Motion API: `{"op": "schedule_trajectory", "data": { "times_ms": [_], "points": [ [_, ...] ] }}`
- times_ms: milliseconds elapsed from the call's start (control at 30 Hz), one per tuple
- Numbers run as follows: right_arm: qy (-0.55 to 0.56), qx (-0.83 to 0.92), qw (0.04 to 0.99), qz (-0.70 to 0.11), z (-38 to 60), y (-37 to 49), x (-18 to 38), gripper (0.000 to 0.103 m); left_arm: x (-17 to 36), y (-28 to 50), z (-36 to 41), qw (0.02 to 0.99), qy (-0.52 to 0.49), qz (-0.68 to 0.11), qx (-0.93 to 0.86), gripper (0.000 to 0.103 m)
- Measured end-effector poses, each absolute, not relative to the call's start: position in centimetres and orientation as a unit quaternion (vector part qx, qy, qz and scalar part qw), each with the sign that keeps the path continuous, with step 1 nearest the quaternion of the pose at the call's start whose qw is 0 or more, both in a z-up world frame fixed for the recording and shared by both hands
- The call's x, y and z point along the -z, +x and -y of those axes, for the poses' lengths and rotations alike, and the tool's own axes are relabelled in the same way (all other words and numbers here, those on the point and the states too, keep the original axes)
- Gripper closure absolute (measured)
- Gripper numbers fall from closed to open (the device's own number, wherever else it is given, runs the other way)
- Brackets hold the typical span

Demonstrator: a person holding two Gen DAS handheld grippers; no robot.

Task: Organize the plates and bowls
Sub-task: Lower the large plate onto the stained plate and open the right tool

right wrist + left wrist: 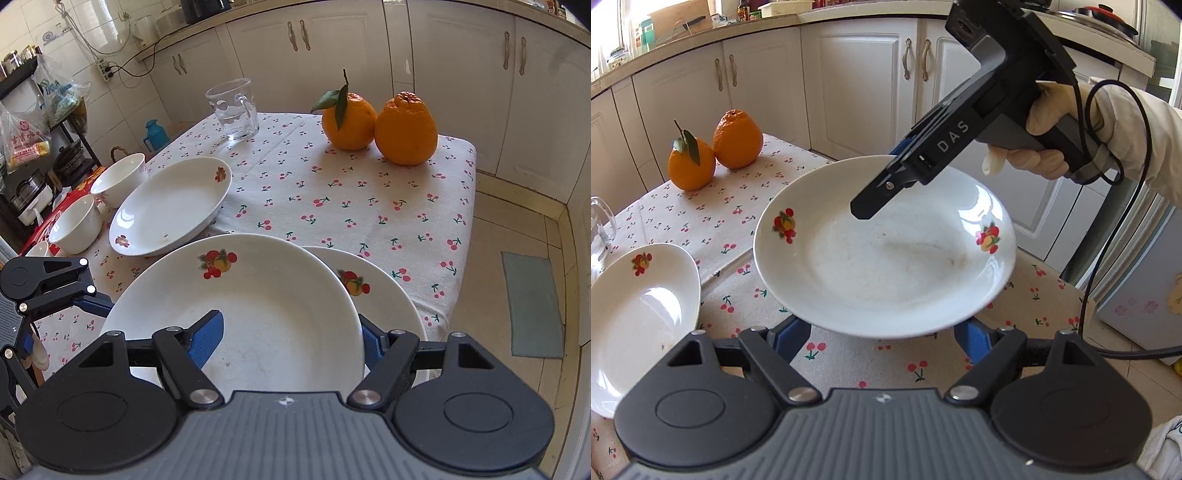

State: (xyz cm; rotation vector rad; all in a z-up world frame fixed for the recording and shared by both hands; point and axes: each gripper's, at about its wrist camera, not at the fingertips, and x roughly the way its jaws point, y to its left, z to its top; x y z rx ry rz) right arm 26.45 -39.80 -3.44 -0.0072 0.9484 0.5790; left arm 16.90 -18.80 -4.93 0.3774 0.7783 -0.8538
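Note:
A white plate with fruit prints [886,254] is lifted above the cherry-print tablecloth. My right gripper [882,173] is shut on its far rim; in the right wrist view one blue pad [207,339] lies on the plate [240,314] and the other sits under its rim. My left gripper [882,336] is open, its blue fingers [790,339] under the plate's near edge. A second fruit-print plate [384,295] lies under the held one. A third plate [173,206] [635,317] rests further left. Two white bowls [122,177] [77,225] stand beside it.
Two oranges [716,151] [376,125] sit at the table's far end. A glass mug [234,109] stands at the far left corner. White cabinets [849,81] surround the table. A shelf with bags and pots [33,140] is on the left.

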Motion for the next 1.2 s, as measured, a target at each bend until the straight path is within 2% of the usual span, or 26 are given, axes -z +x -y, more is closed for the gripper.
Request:
{"op": "schedule_trajectory", "data": {
  "times_ms": [1200],
  "points": [
    [0.023, -0.22, 0.858, -0.463, 42.9, 24.5, 4.5, 0.023, 5.8, 19.1, 19.9, 0.815, 0.181, -0.361, 0.416, 0.018]
  ]
}}
